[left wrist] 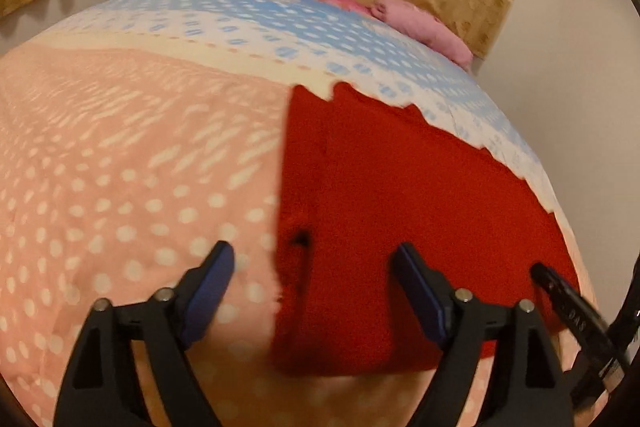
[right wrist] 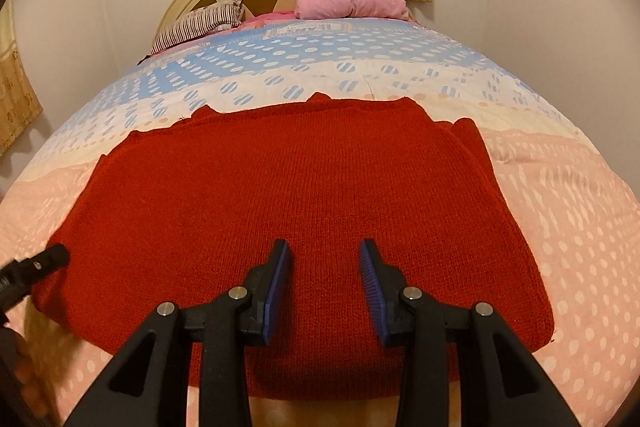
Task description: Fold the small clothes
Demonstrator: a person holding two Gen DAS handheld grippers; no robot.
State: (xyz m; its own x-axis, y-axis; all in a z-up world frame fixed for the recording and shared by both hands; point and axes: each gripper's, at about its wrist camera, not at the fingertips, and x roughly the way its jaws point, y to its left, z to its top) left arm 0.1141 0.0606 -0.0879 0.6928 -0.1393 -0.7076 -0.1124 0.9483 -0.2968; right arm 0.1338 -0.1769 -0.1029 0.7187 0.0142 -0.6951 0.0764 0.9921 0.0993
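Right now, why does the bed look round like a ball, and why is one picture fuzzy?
Both wrist views use fisheye lenses, so the bedspread bulges and dark rims frame each picture. The left wrist view is motion-smeared: the red knit's edge and the dots streak. The right wrist view is sharp; the knit's ribs show.

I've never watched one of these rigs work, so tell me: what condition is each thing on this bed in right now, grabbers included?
red sweater: lying flat on the bedspread, partly folded, gripped by nothing
left gripper: jaws wide open, empty
right gripper: jaws apart over the sweater, empty
pink pillow: lying at the headboard
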